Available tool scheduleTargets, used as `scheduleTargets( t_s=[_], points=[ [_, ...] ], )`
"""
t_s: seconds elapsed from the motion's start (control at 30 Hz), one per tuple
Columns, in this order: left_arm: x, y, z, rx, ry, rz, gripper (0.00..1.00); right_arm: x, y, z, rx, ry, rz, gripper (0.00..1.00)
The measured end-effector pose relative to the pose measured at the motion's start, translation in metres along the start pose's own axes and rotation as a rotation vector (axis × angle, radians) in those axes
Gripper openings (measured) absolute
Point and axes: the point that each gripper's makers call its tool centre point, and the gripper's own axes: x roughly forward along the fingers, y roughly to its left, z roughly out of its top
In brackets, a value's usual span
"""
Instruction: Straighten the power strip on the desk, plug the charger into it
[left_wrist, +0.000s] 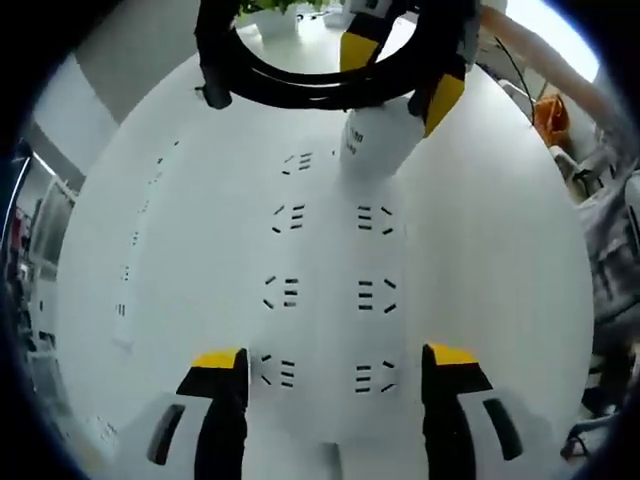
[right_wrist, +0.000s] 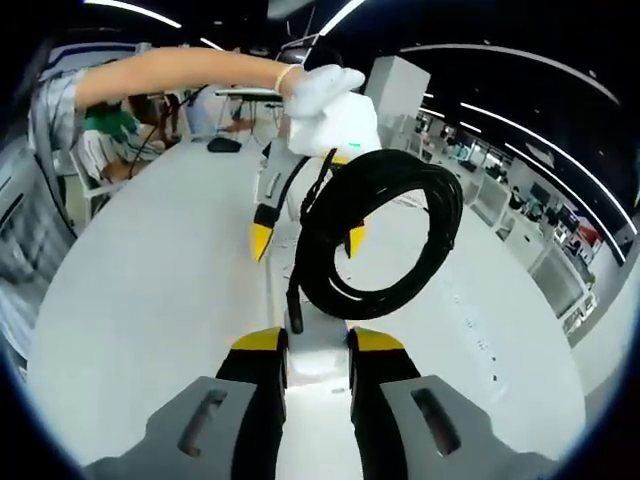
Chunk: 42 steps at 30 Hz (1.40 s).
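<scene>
A white power strip (left_wrist: 325, 290) with two rows of sockets lies flat on the white desk (left_wrist: 180, 230). My left gripper (left_wrist: 335, 365) is open, one jaw close along each side of the strip's near end; contact cannot be made out. At the strip's far end my right gripper (left_wrist: 400, 75) is shut on the white charger (left_wrist: 372, 140), whose lower end meets the strip. The charger's black cable (left_wrist: 290, 85) hangs in a coil from it. In the right gripper view, the right gripper (right_wrist: 318, 345) pinches the charger (right_wrist: 318, 352), the cable coil (right_wrist: 385, 225) looms ahead, and the left gripper (right_wrist: 308, 240) stands beyond.
A gloved hand (right_wrist: 330, 105) and bare forearm (right_wrist: 180, 68) hold the left gripper. A dark object (right_wrist: 223, 145) lies far back on the desk (right_wrist: 150, 290). Seated people are at the left. Chairs and an orange thing (left_wrist: 550, 115) stand past the desk's right edge.
</scene>
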Motion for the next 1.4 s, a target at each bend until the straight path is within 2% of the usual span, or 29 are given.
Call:
scheduleTargets(
  t_s=[0.03, 0.27, 0.4, 0.5, 0.67, 0.8, 0.87, 0.97, 1.07, 1.17, 1.4],
  points=[
    [0.001, 0.003, -0.001, 0.01, 0.013, 0.014, 0.65, 0.0, 0.0, 0.0, -0.001, 0.001, 0.0, 0.22],
    [0.003, 0.002, -0.002, 0.009, 0.043, -0.003, 0.65, 0.0, 0.002, 0.0, -0.002, 0.003, 0.001, 0.22],
    [0.006, 0.001, -0.003, 0.019, 0.085, -0.012, 0.65, 0.0, 0.008, 0.001, -0.012, 0.017, 0.0, 0.22],
    [0.007, 0.0, -0.003, 0.027, 0.136, -0.018, 0.65, 0.001, 0.012, 0.001, -0.031, 0.043, -0.003, 0.22],
    [0.007, -0.005, -0.007, 0.031, 0.177, -0.017, 0.64, 0.001, 0.016, 0.0, -0.087, 0.123, -0.007, 0.22],
    [0.006, -0.012, -0.011, 0.031, 0.166, -0.018, 0.64, 0.003, 0.017, 0.0, -0.101, 0.155, -0.005, 0.23],
    [0.006, -0.009, -0.013, 0.031, 0.156, -0.019, 0.64, 0.002, 0.017, 0.0, -0.112, 0.159, 0.0, 0.23],
    [0.007, -0.01, -0.012, 0.031, 0.153, -0.018, 0.64, 0.003, 0.013, 0.001, -0.116, 0.153, -0.015, 0.28],
    [0.007, -0.009, -0.012, 0.032, 0.155, -0.019, 0.64, 0.003, 0.014, 0.004, -0.103, 0.13, -0.01, 0.36],
    [0.007, -0.01, -0.012, 0.033, 0.156, -0.019, 0.64, 0.004, 0.015, 0.003, -0.114, 0.135, -0.004, 0.45],
    [0.007, -0.01, -0.011, 0.035, 0.146, -0.021, 0.64, 0.009, 0.015, 0.001, -0.144, 0.145, 0.013, 0.45]
  ],
)
